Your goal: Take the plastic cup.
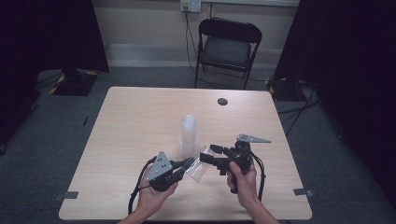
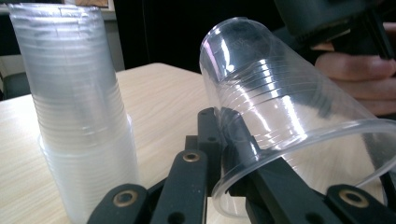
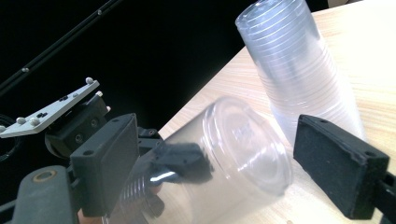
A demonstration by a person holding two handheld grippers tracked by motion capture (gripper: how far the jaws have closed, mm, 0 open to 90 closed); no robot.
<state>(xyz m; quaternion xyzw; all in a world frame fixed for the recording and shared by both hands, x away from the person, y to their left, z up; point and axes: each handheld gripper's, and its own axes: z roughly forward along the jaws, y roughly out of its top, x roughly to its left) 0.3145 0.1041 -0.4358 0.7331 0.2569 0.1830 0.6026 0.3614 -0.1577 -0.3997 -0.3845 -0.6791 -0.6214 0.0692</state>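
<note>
In the left gripper view the clear cup (image 2: 289,126) pinched at its rim by the fingers (image 2: 261,172) runs off the right edge, and the stack of cups (image 2: 79,116) left of them is cut at top and bottom; behind the cup, the person's other hand (image 2: 359,79) blurs through the plastic

You are working at a light wooden surface (image 1: 130,121) that is standing on grey carpet (image 1: 56,140). A stack of clear cups (image 1: 188,135) is standing upright on it, near the middle. A dark round hole (image 1: 222,101) is sitting toward its far edge. Grey tape marks (image 1: 70,195) are lying at its near corners.
</note>
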